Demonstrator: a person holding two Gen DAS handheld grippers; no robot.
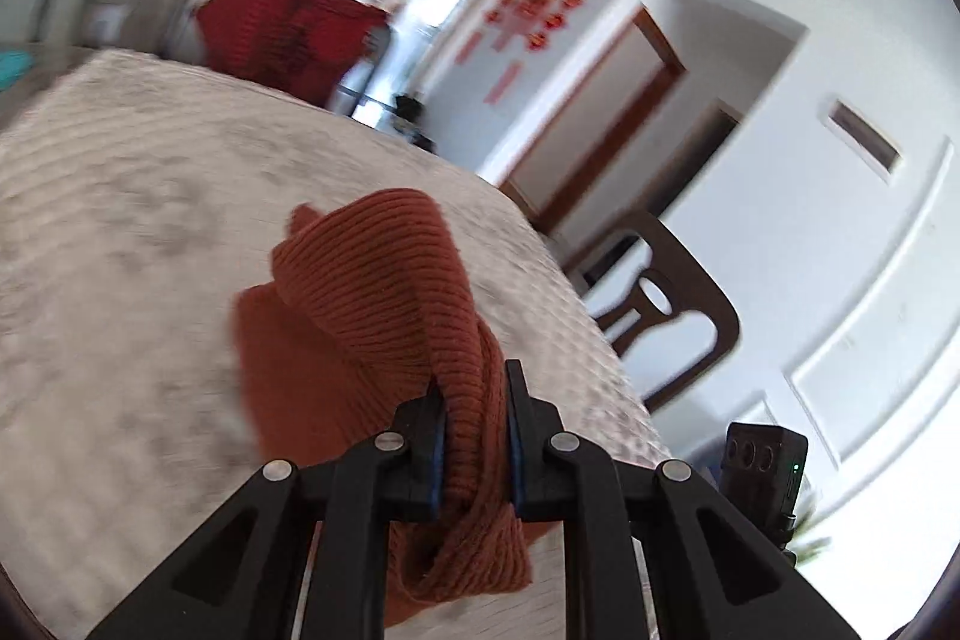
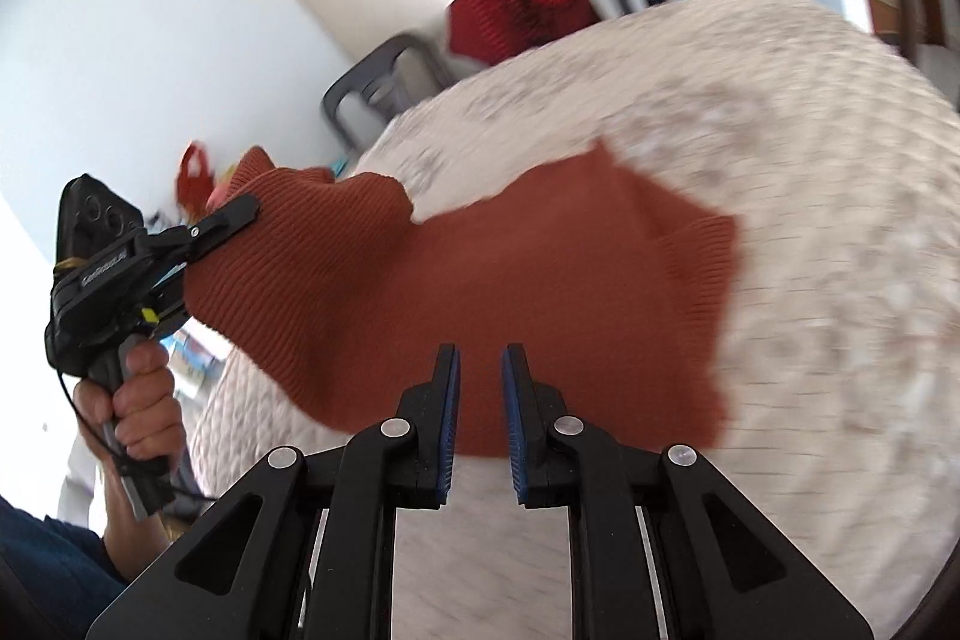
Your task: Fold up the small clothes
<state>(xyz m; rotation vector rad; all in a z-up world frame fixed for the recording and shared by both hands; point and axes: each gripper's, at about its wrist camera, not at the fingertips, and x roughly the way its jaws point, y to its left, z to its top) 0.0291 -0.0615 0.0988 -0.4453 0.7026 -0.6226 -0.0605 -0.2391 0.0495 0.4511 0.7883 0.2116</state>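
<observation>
At the far left of the right wrist view, a hand [image 2: 141, 400] grips the handle of the left gripper [image 2: 231, 219], whose jaws pinch a bunched edge of the rust-orange knitted garment [image 2: 480, 280] and hold it lifted above the bench [image 2: 810, 220]. The rest of the garment trails rightward and lies on the bench's pale quilted cover. In the left wrist view the ribbed fabric sits squeezed between the blue pads. Farther right, the right gripper [image 2: 480, 400] hovers over the garment's near edge, its jaws slightly apart with nothing between them. Beyond the bench, a red sweater [image 2: 522, 10] hangs on a grey chair [image 2: 372, 88].
</observation>
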